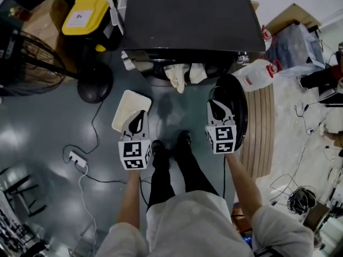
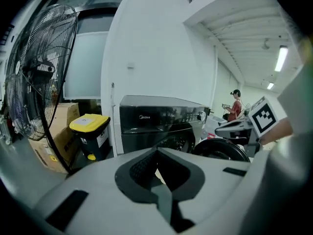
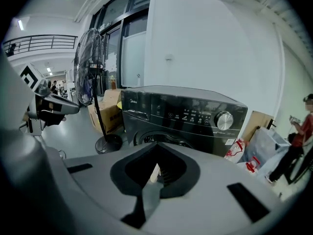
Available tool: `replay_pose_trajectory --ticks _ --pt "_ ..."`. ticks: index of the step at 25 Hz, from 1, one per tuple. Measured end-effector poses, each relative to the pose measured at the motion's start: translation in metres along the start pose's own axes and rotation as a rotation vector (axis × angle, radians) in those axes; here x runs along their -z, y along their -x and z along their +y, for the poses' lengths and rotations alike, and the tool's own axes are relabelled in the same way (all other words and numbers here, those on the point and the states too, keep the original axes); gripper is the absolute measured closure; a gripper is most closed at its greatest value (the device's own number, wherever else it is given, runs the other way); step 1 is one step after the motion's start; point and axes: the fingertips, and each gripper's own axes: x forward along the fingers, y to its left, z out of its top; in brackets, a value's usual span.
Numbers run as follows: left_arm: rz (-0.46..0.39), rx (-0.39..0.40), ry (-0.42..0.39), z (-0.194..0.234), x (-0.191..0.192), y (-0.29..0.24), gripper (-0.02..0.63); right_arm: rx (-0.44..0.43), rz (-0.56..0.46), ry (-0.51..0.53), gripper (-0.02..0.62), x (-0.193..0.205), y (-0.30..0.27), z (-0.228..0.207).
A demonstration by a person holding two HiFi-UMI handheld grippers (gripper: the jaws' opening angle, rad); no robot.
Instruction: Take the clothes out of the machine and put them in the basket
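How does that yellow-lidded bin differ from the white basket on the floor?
The yellow-lidded bin is dark-bodied; the white basket is pale all over with a perforated surface. The bin stands beside the washing machine, by a cardboard box; the basket lies out in front of it, partly under the left gripper. Both sit on the grey floor.

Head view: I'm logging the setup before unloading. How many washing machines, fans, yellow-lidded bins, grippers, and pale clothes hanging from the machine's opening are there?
Washing machine: 1
Fan: 1
Yellow-lidded bin: 1
Pale clothes hanging from the opening: 2
Grippers: 2, left gripper and right gripper
Total: 7
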Motion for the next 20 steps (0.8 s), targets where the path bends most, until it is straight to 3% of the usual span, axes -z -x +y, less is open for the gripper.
replay_pose_trajectory --ticks 11,20 --pt "0.037 0.081 -0.007 0.013 0.069 -0.048 0.589 0.045 0.036 -0.010 0.572 0.063 -0.041 0.016" --pt "0.069 0.103 0.012 0.018 0.138 -0.087 0.589 0.053 0.073 -0.020 0.572 0.131 -0.085 0.025"
